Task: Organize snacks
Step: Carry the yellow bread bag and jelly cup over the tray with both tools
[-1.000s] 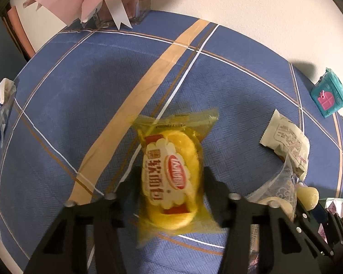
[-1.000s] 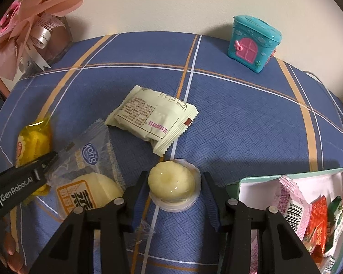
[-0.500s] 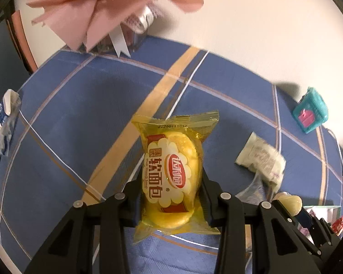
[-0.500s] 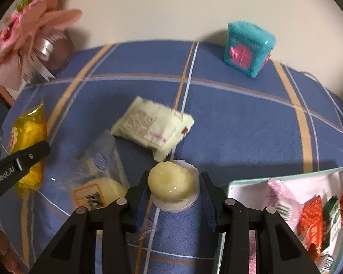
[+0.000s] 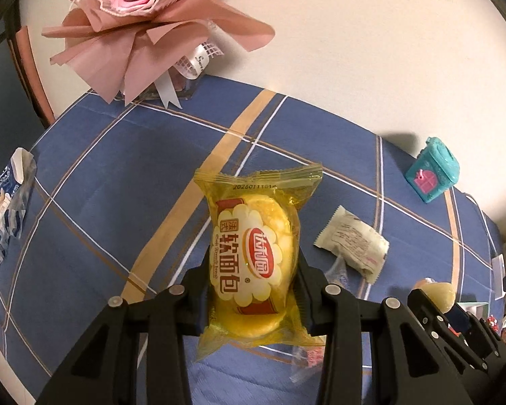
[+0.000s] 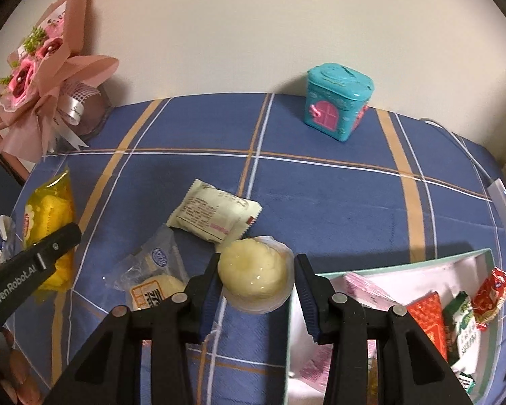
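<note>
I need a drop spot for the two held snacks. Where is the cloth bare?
Bare cloth runs between the bouquet and the teal house tin, and right of the cream packet. It is crowded around the clear-wrapped bun and in the snack box.

The right gripper (image 6: pixel 256 290) is clamped on a pale jelly cup (image 6: pixel 254 275) above the blue checked tablecloth (image 6: pixel 320 195), with an open box of snacks (image 6: pixel 381 260) near right, a white packet (image 6: pixel 216 216) just beyond, and a teal tin (image 6: pixel 335 101) far right.
</note>
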A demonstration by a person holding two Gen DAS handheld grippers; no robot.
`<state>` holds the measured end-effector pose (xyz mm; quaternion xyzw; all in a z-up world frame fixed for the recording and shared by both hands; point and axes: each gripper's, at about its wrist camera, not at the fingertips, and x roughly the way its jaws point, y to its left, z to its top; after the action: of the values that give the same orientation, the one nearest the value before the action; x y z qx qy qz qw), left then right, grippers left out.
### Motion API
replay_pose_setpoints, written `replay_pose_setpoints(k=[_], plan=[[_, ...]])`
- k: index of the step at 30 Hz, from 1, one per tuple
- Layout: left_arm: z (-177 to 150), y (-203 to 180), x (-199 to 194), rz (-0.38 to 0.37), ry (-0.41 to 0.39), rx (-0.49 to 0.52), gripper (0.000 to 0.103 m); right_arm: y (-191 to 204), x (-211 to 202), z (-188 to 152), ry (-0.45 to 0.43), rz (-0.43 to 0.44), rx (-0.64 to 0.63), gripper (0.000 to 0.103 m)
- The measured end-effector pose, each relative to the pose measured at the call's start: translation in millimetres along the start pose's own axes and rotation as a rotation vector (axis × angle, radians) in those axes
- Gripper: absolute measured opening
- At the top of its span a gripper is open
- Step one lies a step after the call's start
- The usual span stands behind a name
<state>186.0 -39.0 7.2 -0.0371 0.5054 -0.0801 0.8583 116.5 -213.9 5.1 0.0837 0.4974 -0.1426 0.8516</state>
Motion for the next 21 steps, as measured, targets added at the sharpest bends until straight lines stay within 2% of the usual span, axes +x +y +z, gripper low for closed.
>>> replay_pose_setpoints(k=[11,21], plan=[[-3,-34,-44,-0.049,-0.024,0.028,0.042,-56,-45,3,-0.032,-0.046,0.086,0.045],[-24,-85,-98,-0.102,-0.076,0.126,0.042,-110,-102,-6,-0.091,-0.074,0.167,0.045]])
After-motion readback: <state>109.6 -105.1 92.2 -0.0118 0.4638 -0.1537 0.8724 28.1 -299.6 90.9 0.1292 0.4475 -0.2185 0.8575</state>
